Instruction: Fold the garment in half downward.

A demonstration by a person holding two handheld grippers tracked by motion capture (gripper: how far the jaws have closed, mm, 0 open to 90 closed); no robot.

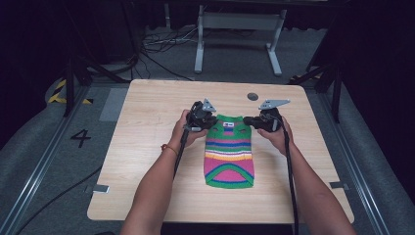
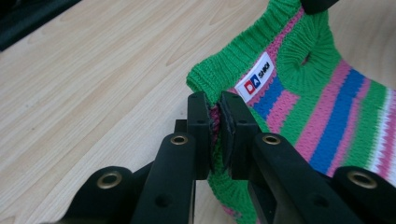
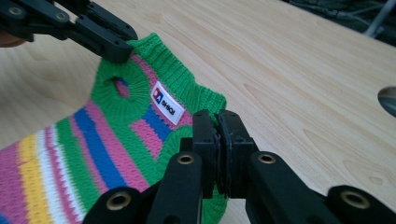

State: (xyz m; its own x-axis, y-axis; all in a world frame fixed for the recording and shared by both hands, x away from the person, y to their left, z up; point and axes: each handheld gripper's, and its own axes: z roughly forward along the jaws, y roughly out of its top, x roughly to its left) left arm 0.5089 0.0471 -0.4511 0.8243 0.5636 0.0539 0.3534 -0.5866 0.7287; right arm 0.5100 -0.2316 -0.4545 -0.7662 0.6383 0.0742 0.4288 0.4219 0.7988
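Nearest the person's edge of the wooden table [image 1: 147, 147], two forearms come up from below, and between them the striped knitted pet sweater [image 1: 229, 151] lies flat, green hem toward the person, neck end away. Just past its middle, at the neck end, each hand works a corner. Left hand [image 1: 182, 128] wraps its handle beside the sweater's left shoulder, wrist bent inward, and the left gripper [image 1: 208, 120] points right into the collar. Right hand [image 1: 276, 133] mirrors it at the other shoulder, with the right gripper [image 1: 250, 120] aimed left.

Up close, the left gripper view gives what the high view can't: left gripper [image 2: 215, 128] clenched on the green ribbed collar edge, pink knit squeezed between the pads, and the white label [image 2: 256, 77] with its red and blue mark just beyond, next to a leg hole [image 2: 302, 55]. Over in the right gripper view, the right gripper [image 3: 216, 144] bites the opposite collar corner, jaws tight on the green rib, with the label [image 3: 166, 102] and the left gripper's black jaws pinching the far corner. Beyond the sweater, the high view alone shows a round grey hole [image 1: 252, 96] in the tabletop.
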